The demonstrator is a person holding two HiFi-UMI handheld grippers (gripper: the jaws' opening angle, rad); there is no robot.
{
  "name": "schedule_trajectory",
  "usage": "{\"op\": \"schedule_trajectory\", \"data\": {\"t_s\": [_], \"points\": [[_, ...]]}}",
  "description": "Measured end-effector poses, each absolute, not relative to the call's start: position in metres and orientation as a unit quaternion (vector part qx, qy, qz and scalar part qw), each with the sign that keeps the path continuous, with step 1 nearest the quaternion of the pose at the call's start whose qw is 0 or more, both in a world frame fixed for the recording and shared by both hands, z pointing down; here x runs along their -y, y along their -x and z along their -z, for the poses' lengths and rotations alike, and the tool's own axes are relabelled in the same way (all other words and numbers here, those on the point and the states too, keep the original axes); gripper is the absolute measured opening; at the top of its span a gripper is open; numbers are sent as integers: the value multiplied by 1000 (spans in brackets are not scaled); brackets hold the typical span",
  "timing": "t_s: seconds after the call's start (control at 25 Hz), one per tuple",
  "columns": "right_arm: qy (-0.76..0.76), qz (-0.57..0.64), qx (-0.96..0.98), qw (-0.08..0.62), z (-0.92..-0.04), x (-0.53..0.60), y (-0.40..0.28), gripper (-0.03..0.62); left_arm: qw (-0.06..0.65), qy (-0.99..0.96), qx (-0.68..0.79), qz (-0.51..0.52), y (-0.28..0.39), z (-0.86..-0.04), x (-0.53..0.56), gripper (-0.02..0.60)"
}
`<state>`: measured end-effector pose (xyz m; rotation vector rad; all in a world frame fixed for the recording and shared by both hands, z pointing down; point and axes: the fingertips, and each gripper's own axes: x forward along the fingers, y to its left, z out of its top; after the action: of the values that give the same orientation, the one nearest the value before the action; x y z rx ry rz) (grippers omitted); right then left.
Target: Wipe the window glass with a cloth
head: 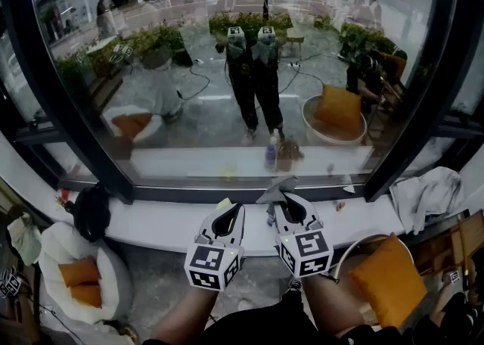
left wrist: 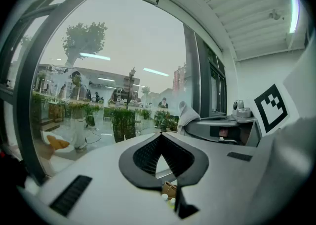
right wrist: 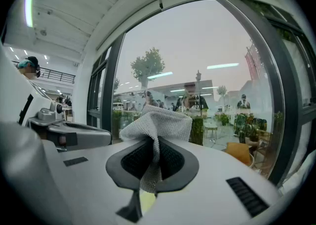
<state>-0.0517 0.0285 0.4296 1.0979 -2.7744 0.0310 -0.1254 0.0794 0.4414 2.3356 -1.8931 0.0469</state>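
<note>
Step in hand: I judged this as the approach before the first wipe. The cloth [right wrist: 157, 120] did not appear to have met the window glass [head: 227, 71] yet.
Right gripper [head: 281, 201]: Its jaws were clamped on the cloth. The grey knit fold was pinched at its middle, with the loose part bunched above the tips.
Left gripper [head: 231, 209]: Its jaws were closed tip to tip, with nothing between them.
Cloth position: It was held in the right gripper, low in front of the pane and over the white sill [head: 159, 226]. It was near the dark bottom frame [head: 189, 191].
Gripper layout: In the head view, I saw both grippers side by side and close together, pointing towards the glass.
Next move: I judged that the right gripper needed to be raised and pushed forward until the bunched cloth pressed flat on the pane. It should then be swept across.
Left gripper role: I saw no duty for it, and it should be kept clear of the sweep.
Caution: Only a short tuft of cloth stood past the jaw tips. I judged that a steep approach risked the hard tips touching the glass.
</note>
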Motion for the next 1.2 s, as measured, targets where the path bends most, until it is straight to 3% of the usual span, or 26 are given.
{"op": "schedule_trajectory", "data": {"t_s": [1.2], "points": [[-359,7,931,65,-415,-11,67,40,60,-764,642,-13,140,-438,-75,8]]}}
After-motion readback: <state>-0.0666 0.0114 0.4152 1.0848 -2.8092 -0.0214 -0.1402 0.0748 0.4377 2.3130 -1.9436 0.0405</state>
